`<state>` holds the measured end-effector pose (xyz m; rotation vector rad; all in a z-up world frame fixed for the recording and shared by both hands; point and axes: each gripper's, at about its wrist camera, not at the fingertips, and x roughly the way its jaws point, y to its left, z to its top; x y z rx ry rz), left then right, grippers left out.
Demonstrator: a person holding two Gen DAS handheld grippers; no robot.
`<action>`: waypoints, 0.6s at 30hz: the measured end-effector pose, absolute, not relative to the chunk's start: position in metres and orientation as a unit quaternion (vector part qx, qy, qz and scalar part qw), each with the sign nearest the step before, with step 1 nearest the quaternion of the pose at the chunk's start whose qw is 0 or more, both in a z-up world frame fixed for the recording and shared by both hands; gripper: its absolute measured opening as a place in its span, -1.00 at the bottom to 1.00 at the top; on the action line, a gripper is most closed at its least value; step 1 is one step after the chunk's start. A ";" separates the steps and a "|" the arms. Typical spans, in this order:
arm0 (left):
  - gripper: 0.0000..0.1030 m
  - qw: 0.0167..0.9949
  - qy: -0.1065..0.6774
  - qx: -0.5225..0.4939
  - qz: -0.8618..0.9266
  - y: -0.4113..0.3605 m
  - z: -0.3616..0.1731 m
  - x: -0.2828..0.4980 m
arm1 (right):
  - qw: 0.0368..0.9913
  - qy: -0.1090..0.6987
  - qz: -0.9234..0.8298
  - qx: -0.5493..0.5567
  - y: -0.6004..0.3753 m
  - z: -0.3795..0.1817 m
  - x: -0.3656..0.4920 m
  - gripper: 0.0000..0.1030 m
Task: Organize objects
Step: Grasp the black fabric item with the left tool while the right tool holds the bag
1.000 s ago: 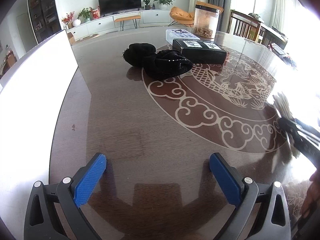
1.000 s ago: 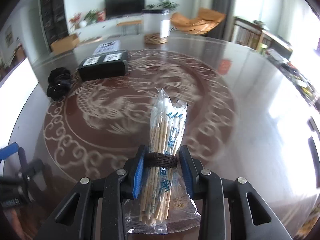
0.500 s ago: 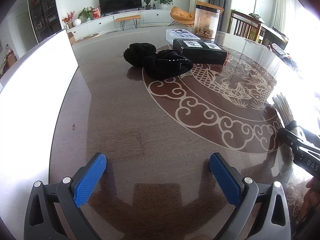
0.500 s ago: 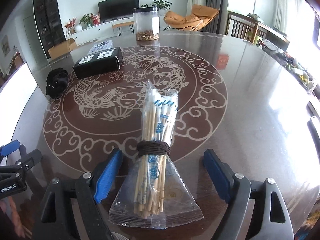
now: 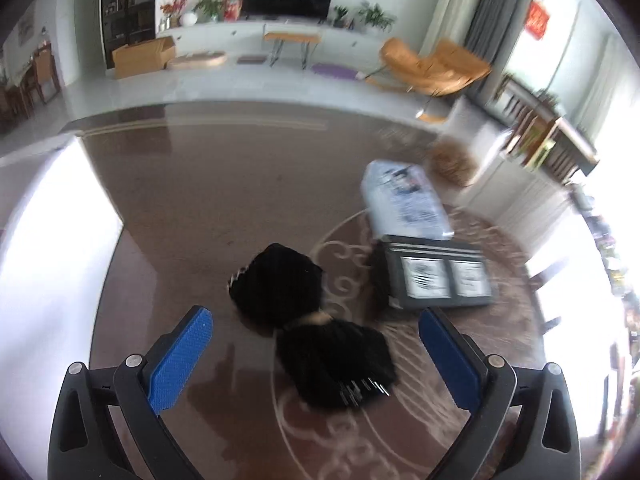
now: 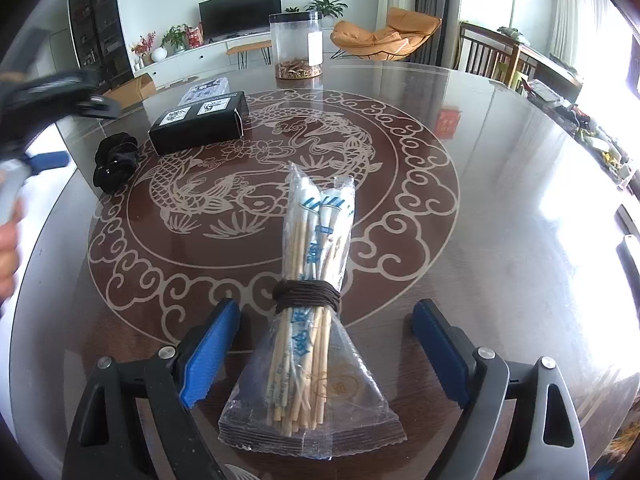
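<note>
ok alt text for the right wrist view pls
The right gripper, its jaws opening, straddles a bagged chopstick bundle lying on a patterned round table. Beyond sit a black box, a black hair clip and a clear jar.

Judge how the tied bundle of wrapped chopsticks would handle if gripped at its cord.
The chopstick bundle probably lifts stiffly, since the brown cord binds the sticks tightly. Its clear wrappers look slick and crinkly, so pads may slide. Lying flat, it seems unlikely to roll.

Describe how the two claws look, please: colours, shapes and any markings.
Both are alike. The left claw and the right claw each have two black plastic arms with triangular cut-outs and silver round rivets. Each finger carries a long blue pad with a fine ribbed texture. No cables, markings or sleeves are visible.
</note>
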<state>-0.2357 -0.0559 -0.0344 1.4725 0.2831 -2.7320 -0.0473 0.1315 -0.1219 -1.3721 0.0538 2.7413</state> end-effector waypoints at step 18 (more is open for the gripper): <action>-0.22 -0.034 -0.031 0.453 -0.890 -0.011 -0.057 -0.182 | 0.026 0.024 0.894 -0.447 0.131 -0.122 -0.049 0.83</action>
